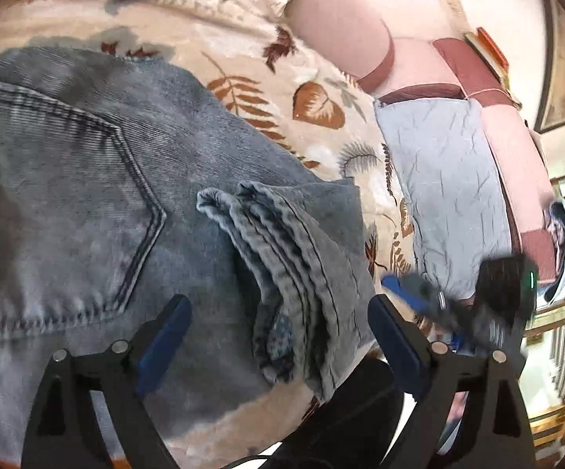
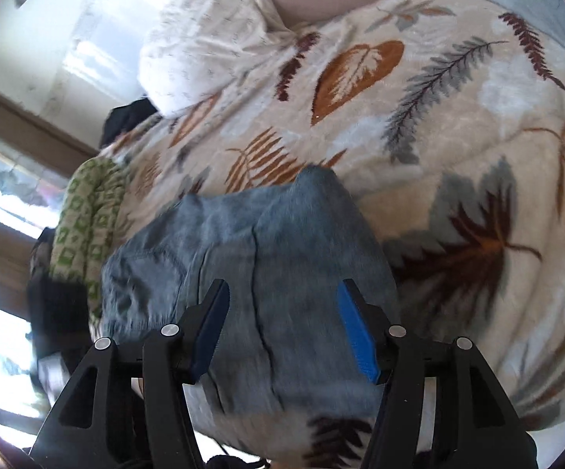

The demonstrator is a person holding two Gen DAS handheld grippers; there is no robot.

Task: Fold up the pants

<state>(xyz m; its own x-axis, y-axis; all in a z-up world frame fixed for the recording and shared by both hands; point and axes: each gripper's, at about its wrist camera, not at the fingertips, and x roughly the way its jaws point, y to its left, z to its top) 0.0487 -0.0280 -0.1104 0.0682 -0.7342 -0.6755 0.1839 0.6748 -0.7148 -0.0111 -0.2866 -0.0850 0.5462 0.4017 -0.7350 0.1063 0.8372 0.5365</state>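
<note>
Pants: my grey-blue jeans (image 1: 86, 179) lie on the leaf-print blanket (image 1: 251, 54) of the bed, back pocket up, leg hems (image 1: 282, 242) stacked over the seat.
Done: I judge the main fold is laid.
Left: perhaps one more fold or some smoothing.
Left tongs (image 1: 278, 336): spread wide above the hems, gripping nothing, tilted down.
Right tongs (image 2: 282, 324): half apart over the denim, tilted down; no cloth pinched.

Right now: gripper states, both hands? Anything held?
Left gripper: open wide, holding nothing; the folded jeans lie below it.
Right gripper: open, holding nothing, above the jeans.
</note>
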